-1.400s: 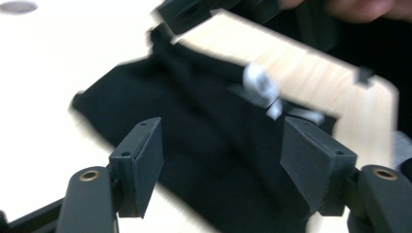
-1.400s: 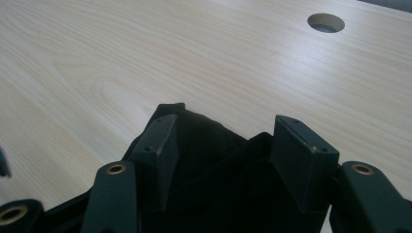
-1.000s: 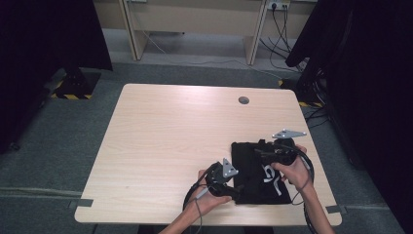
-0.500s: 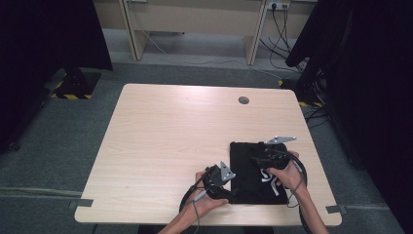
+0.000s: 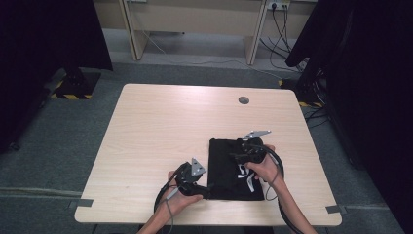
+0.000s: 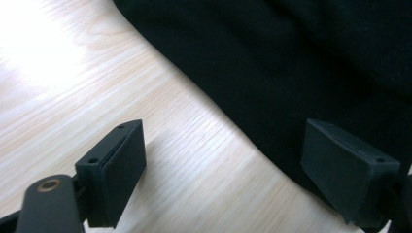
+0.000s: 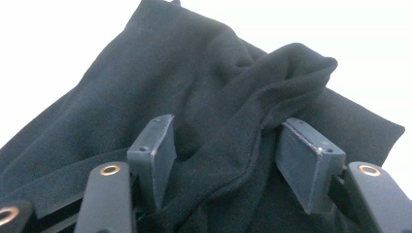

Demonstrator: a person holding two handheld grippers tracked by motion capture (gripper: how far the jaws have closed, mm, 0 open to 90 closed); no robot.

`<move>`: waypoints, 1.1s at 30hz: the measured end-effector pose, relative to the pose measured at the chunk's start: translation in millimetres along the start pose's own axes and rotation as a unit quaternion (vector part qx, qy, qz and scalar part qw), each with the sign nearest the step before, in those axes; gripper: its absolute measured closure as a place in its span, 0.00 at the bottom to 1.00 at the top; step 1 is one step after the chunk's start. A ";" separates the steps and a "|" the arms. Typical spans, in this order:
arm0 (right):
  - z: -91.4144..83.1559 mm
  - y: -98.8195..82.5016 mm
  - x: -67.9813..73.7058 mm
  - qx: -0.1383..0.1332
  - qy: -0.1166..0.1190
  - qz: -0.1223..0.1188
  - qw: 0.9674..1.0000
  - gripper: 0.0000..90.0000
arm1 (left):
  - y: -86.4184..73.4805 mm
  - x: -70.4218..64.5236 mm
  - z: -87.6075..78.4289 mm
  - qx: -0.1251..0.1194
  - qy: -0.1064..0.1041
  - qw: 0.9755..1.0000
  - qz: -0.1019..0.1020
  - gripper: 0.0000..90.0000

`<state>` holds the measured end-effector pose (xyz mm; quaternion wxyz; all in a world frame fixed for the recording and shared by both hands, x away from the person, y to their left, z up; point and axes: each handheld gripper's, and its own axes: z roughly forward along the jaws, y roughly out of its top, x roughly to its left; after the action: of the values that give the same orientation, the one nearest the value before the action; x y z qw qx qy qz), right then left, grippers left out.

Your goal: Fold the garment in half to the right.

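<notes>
Black folded cloth (image 5: 229,168) is seen at the table's (image 5: 160,126) 5 o'clock corner. The left gripper (image 5: 204,187) sits at its 7 o'clock edge, jaws apart (nothing between). The right gripper (image 7: 226,145) straddles a raised fold, contact unclear; the cloth's white print is partly hidden.

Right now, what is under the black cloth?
The black cloth lies on the wooden table, which shows bare around it. Anything hidden beneath the cloth cannot be seen.

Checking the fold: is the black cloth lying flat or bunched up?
Bunched: the black cloth rises in a raised fold between the right tool's open jaws.
</notes>
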<state>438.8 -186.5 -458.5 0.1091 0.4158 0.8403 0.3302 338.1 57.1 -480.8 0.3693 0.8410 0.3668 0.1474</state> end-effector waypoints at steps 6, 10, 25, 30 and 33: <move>-16.1 9.3 0.1 -0.034 -0.033 0.006 0.999 0.39 | -4.2 1.4 -0.3 -0.010 -0.003 1.000 -0.004 0.11; -23.0 15.3 0.7 -0.044 -0.025 0.013 0.999 0.39 | -4.5 1.6 -0.5 -0.010 -0.004 1.000 -0.007 0.10; -9.5 18.6 0.3 -0.013 -0.045 -0.032 0.998 0.94 | -10.8 5.2 -7.1 -0.009 0.003 1.000 -0.006 0.08; -37.2 19.1 -0.3 -0.052 -0.044 -0.038 0.997 0.95 | -10.5 4.5 -6.7 -0.009 0.003 1.000 -0.007 0.08; -37.7 15.4 -9.4 -0.051 -0.036 -0.021 0.998 0.94 | -10.6 3.6 -6.8 -0.009 0.003 1.000 -0.005 0.08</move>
<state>437.1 -204.5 -420.8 0.1675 0.4040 0.8261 0.3553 331.7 68.0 -484.0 0.3759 0.8356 0.3707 0.1517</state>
